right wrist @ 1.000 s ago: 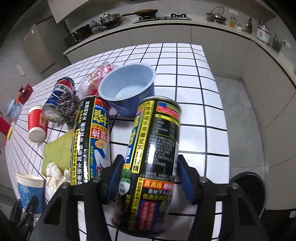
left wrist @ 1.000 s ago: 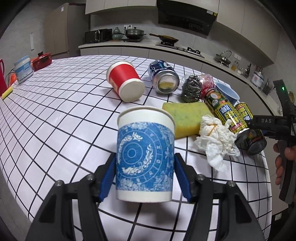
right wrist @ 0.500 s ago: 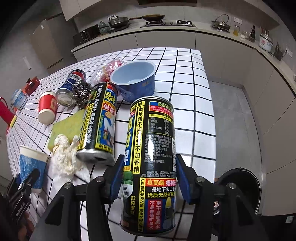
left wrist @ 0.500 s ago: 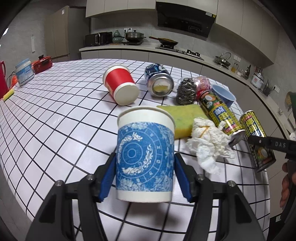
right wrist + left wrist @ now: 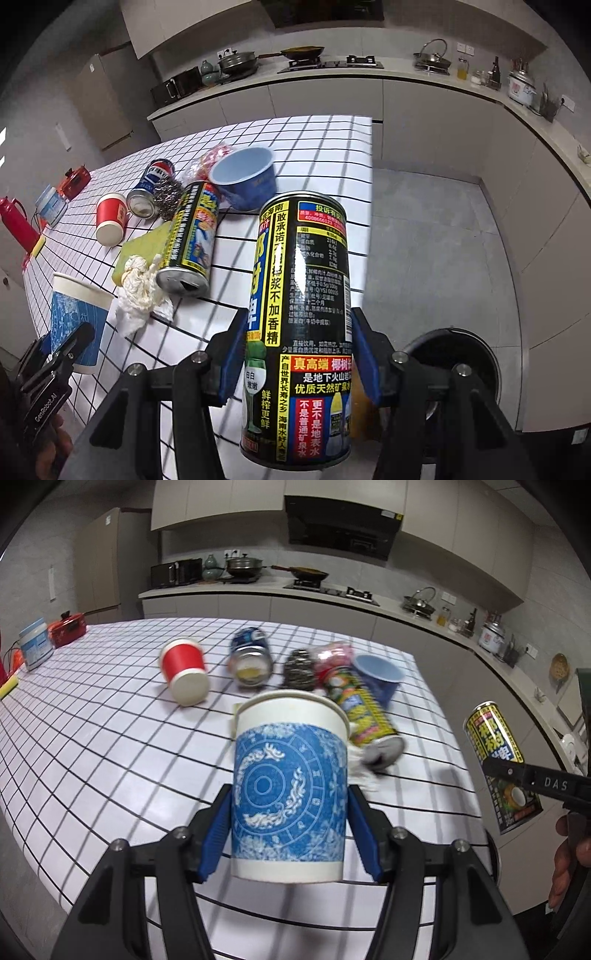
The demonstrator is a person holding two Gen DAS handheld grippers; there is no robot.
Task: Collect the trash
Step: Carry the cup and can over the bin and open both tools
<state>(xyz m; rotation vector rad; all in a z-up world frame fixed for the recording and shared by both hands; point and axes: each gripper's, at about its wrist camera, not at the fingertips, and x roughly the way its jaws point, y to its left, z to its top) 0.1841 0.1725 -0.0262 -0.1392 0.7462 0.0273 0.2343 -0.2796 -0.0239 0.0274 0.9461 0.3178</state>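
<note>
My left gripper (image 5: 290, 834) is shut on a blue-patterned paper cup (image 5: 290, 794) and holds it upright above the tiled table (image 5: 92, 746). My right gripper (image 5: 297, 360) is shut on a black and yellow can (image 5: 301, 317), upright in the air past the table's right edge; that can also shows in the left wrist view (image 5: 498, 764). A black trash bin (image 5: 456, 363) stands on the floor below it. On the table lie a second black and yellow can (image 5: 190, 240), a crumpled tissue (image 5: 142, 291), a red paper cup (image 5: 184, 670) and a Pepsi can (image 5: 251, 657).
A blue bowl (image 5: 245, 177), a steel scourer (image 5: 299, 668), a pink wrapper (image 5: 334, 651) and a yellow sponge (image 5: 142, 247) lie among the trash. A red thermos (image 5: 16, 227) and a tub (image 5: 35, 648) stand at the table's far left. Kitchen counters (image 5: 406, 79) run behind.
Both grippers have risen with their loads. The right gripper has carried its can off the table to the right, over the floor near the bin.
</note>
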